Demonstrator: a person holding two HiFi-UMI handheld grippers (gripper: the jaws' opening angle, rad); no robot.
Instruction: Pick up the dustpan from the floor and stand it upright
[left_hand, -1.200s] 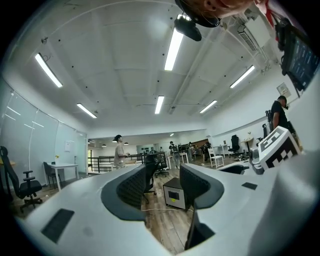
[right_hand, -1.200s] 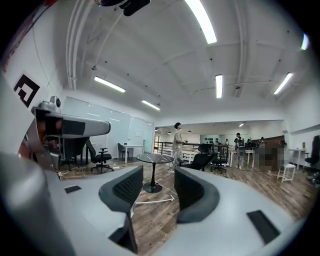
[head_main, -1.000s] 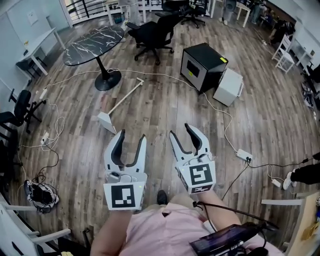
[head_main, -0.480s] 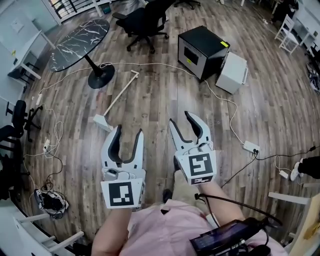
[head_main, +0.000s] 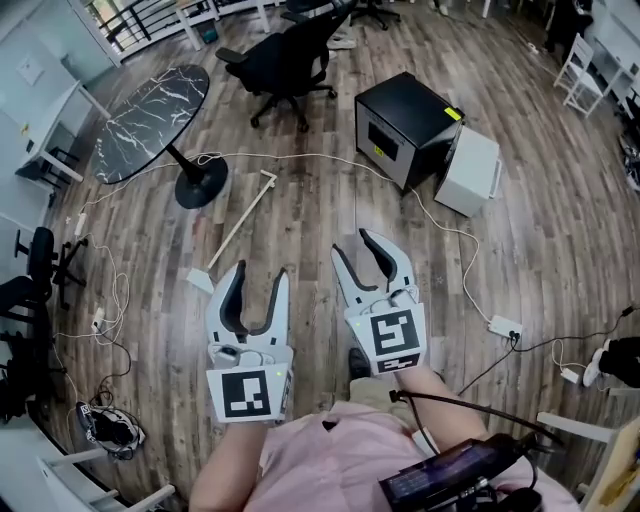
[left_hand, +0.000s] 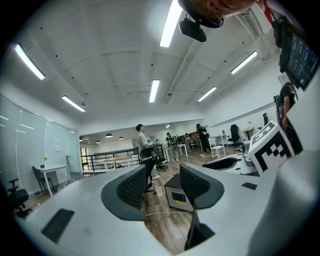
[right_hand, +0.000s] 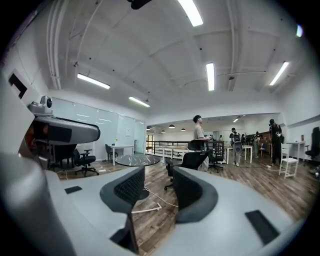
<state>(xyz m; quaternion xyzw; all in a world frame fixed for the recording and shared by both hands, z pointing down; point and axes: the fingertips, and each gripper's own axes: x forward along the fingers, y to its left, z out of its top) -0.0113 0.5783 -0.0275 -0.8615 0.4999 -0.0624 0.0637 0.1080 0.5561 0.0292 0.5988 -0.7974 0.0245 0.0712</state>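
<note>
White dustpan (head_main: 238, 225) closer now, just left of left gripper (head_main: 260, 272).
Right gripper (head_main: 355, 245) alongside; both level, jaws apart, empty.

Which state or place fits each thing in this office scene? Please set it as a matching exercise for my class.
Things:
1 dustpan
2 round table
3 black cabinet
4 left claw

Descriptions:
A open, nothing in it
B dark marbled top
C lying flat on the floor
D right beside a white box

Pairs: 1-C, 2-B, 3-D, 4-A
</note>
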